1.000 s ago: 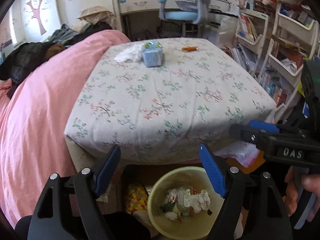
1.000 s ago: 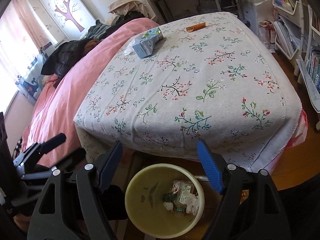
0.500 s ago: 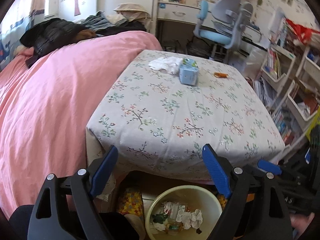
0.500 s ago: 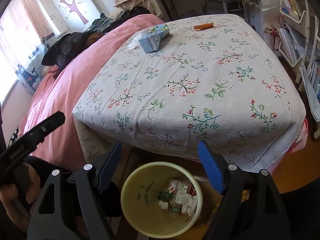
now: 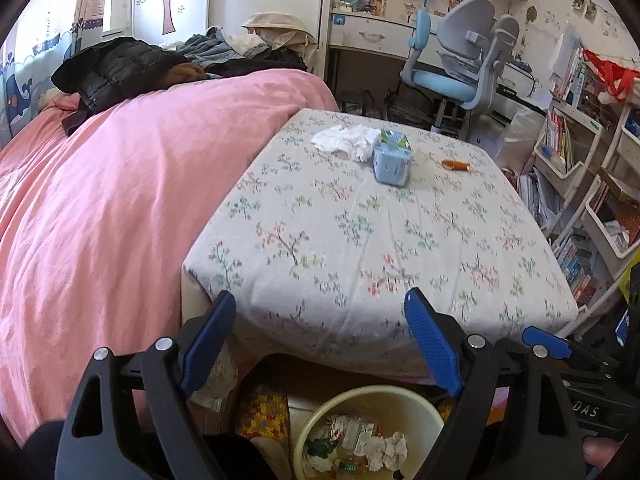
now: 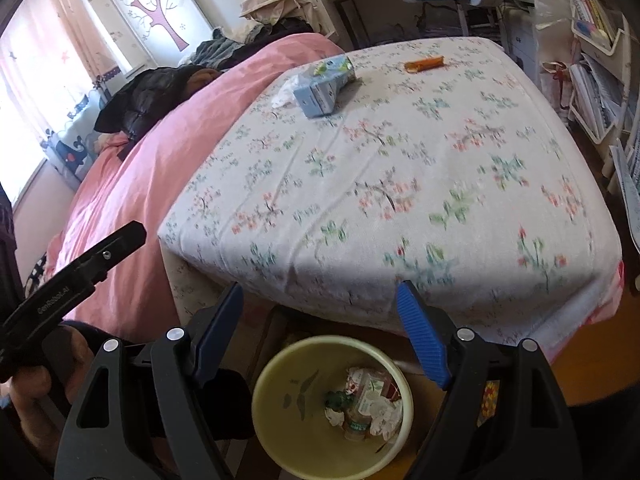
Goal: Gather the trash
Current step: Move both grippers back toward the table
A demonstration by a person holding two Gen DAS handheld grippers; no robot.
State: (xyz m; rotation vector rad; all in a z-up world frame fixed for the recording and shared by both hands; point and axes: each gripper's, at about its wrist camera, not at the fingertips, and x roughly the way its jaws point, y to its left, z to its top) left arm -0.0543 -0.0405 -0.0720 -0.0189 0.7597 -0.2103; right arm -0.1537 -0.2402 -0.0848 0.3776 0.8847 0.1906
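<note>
- The left claw [image 5: 316, 346] stood wide open with nothing between its blue pads [image 5: 430, 346], held out past the near edge of the worktop [image 5: 360, 248]; its jaws had just widened a little.
- The right claw [image 6: 320, 332] was likewise spread wide and empty, also off the worktop's near edge, with the left claw's black arm showing at the left of the right wrist view.
- Straight below both claws sat a pale yellow waste bin [image 6: 276, 408] on the floor, just beside the near edge, with crumpled paper and wrappers [image 6: 368, 404] already in its bottom.
- The near half of the floral-clothed worktop lay bare from edge to edge, leaving open room to reach across.
- The remaining trash lay toward the far edge: a light blue carton [image 5: 392, 162] on its side near the far left corner, with a crumpled white tissue [image 5: 346, 140] touching it on the left.
- A small orange wrapper [image 5: 456, 165] lay apart from the carton, to its right, near the far edge.
- A bed with a pink cover [image 5: 120, 200] pressed against the worktop's left edge.
- Shelves of books [image 5: 580, 216] stood close along the right edge, leaving only a narrow gap there.
- A blue and grey desk chair [image 5: 460, 64] stood beyond the far edge.
</note>
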